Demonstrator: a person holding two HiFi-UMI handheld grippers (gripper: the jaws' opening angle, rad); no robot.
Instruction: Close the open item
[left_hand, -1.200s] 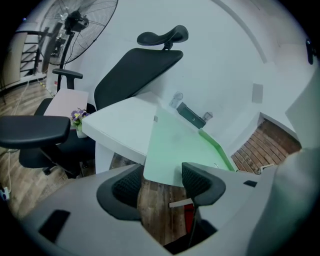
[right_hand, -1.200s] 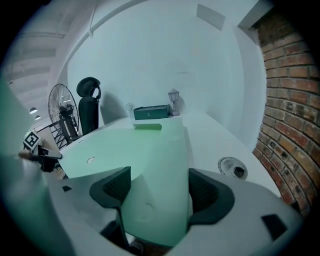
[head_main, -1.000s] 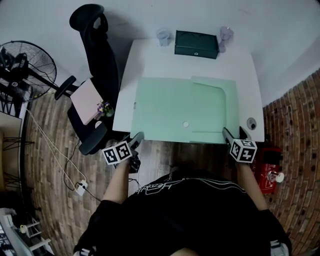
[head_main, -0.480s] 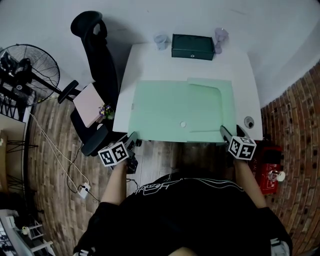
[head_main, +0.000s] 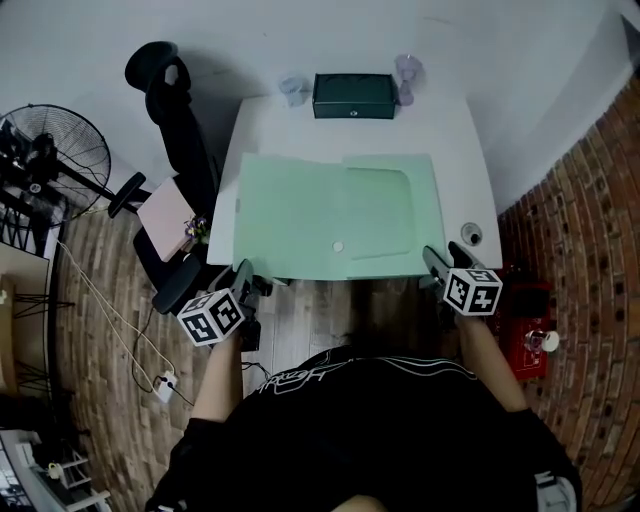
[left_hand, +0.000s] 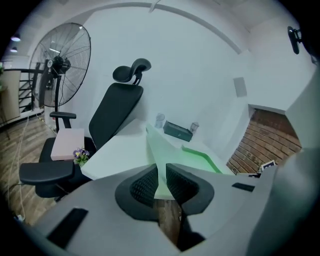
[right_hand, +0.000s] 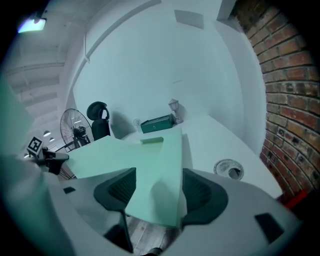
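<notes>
**Present state.** At the lower left of the head view, the left gripper (head_main: 243, 272) is pinched on the near left edge of the open green folder (head_main: 300, 215). In the left gripper view the thin sheet (left_hand: 156, 150) is seen edge-on between pads that are almost together. At the lower right, the right gripper (head_main: 432, 258) is held spread. The folder's near right corner (right_hand: 152, 170) lies between its jaws but is not pressed by them. The folder is spread open across the middle of the white worktop (head_main: 455, 150), with its pocket on the right half. A dark green box (head_main: 352, 96) stands at the far edge, flanked by two cups.

**Step in hand (judged).** The left leaf is to be raised and folded over onto the right half.
- The pinch should be kept firm and close to the edge.
- The leaf should be swung about the centre crease, not dragged.
- The right half should be steadied so the folder is not pushed towards the box.
- The right gripper should be cleared before the leaf comes down.

**Change noted.** The left jaws have just been closing onto the sheet. The right jaws have just been closing slightly around the corner. Compared with a second ago, the whole scene sits further left in the head view. The folder is not seen to be displaced on the worktop.
</notes>
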